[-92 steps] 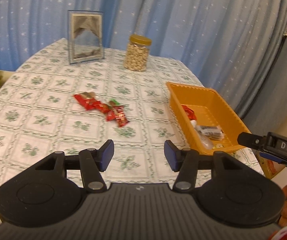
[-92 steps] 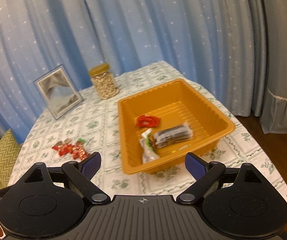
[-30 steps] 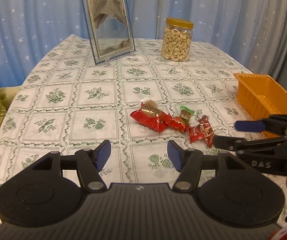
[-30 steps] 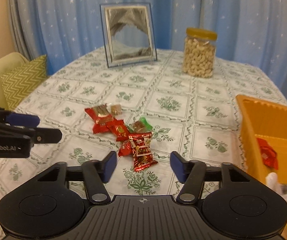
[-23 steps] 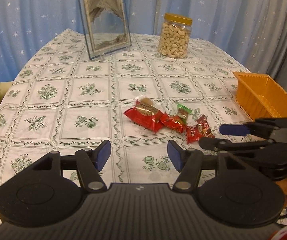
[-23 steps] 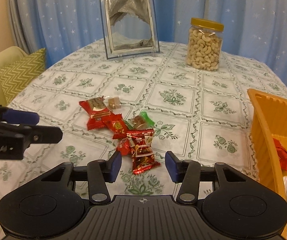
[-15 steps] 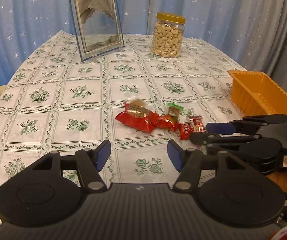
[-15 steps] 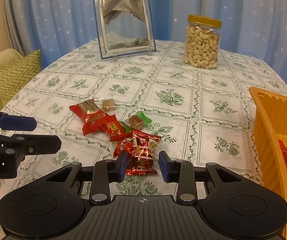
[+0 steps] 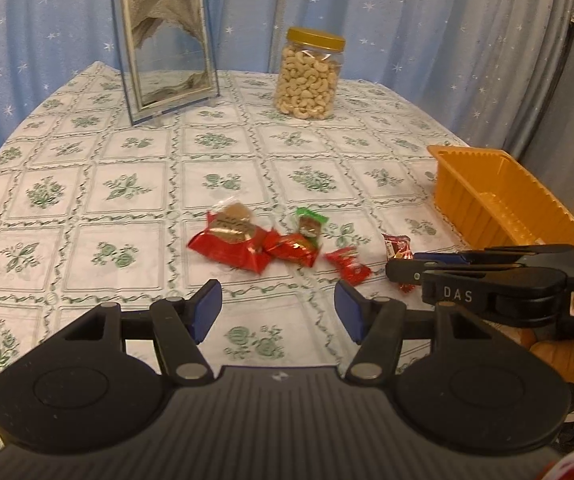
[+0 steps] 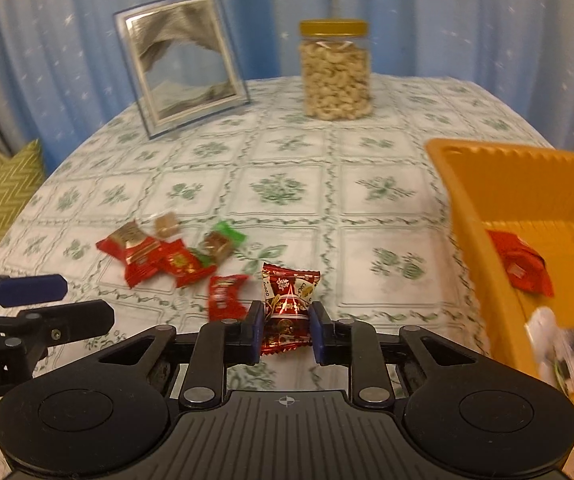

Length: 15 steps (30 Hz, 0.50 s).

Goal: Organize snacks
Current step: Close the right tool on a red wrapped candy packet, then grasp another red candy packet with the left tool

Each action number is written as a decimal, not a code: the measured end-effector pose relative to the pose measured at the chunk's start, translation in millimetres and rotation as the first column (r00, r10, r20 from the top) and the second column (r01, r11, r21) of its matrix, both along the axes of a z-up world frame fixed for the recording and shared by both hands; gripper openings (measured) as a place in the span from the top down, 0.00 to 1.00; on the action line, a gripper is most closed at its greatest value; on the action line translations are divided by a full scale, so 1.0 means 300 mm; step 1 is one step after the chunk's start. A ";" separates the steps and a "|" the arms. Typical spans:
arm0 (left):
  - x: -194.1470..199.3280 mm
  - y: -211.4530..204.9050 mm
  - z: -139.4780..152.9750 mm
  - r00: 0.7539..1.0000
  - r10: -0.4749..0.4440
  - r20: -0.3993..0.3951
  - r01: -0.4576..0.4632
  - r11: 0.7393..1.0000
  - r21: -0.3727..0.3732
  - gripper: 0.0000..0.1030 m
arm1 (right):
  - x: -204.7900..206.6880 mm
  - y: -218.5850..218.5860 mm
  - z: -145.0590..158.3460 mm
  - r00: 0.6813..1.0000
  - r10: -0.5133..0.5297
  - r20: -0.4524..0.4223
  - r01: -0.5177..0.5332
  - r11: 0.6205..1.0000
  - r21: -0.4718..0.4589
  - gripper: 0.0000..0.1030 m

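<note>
Now right tongs (image 10: 285, 332) pinch glossy red candy packet (image 10: 289, 304), crinkled.

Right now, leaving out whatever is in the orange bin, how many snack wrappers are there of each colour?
Red wrappers: 4, counting the held wrapper in the right claw
Green wrapper: 1
Clear wrapper: 1
Total: 6

Glossy foil candy wrapper (image 10: 287, 304), ribbed orange plastic tray (image 10: 483, 216), matt black plastic right tool (image 10: 285, 336), printed cloth tablecloth (image 10: 367, 160).
</note>
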<state>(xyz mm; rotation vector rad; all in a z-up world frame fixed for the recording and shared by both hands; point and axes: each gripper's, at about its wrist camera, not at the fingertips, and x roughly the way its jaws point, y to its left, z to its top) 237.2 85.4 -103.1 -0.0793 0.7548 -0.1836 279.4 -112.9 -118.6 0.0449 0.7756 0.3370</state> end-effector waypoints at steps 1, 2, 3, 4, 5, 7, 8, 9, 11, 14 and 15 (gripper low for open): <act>0.003 -0.007 -0.001 1.000 -0.004 0.002 0.004 1.000 -0.002 0.43 | 0.001 -0.008 0.001 1.000 -0.008 -0.001 0.008 1.000 -0.002 0.76; 0.008 -0.014 -0.002 1.000 -0.010 0.004 0.010 1.000 -0.007 0.44 | 0.002 -0.012 0.000 1.000 -0.013 -0.002 0.013 1.000 -0.014 0.76; 0.012 -0.020 -0.004 1.000 -0.012 0.005 0.012 1.000 -0.015 0.44 | 0.004 -0.014 -0.003 1.000 -0.018 -0.004 0.017 1.000 -0.024 0.76; 0.019 -0.025 -0.008 1.000 -0.015 0.002 0.015 1.000 -0.026 0.44 | 0.006 -0.018 -0.007 1.000 -0.021 -0.011 0.021 0.999 -0.027 0.76; 0.027 -0.030 -0.011 1.000 -0.019 -0.002 0.019 0.999 -0.043 0.47 | 0.007 -0.022 -0.011 1.000 -0.023 -0.015 0.023 0.999 -0.027 0.76; 0.046 -0.039 -0.020 1.000 -0.024 -0.011 0.023 0.997 -0.078 0.56 | 0.007 -0.022 -0.013 1.000 -0.023 -0.013 0.022 0.999 -0.030 0.76; 0.055 -0.044 -0.023 1.000 -0.027 -0.014 0.025 0.996 -0.087 0.59 | 0.007 -0.021 -0.015 1.000 -0.022 -0.011 0.021 0.999 -0.035 0.76; 0.063 -0.051 -0.027 1.000 -0.026 -0.015 0.024 0.995 -0.094 0.61 | 0.007 -0.020 -0.017 1.000 -0.022 -0.009 0.022 0.999 -0.036 0.76; 0.080 -0.065 -0.035 1.000 -0.024 -0.019 0.022 0.994 -0.110 0.63 | 0.008 -0.020 -0.023 1.000 -0.024 -0.008 0.024 0.999 -0.034 0.76; 0.106 -0.082 -0.048 0.999 -0.030 -0.032 0.025 0.989 -0.144 0.68 | 0.007 -0.021 -0.028 1.000 -0.026 -0.004 0.026 0.999 -0.030 0.76; 0.114 -0.089 -0.052 0.999 -0.033 -0.036 0.027 0.989 -0.149 0.68 | 0.006 -0.017 -0.026 1.000 -0.025 -0.003 0.025 0.999 -0.032 0.76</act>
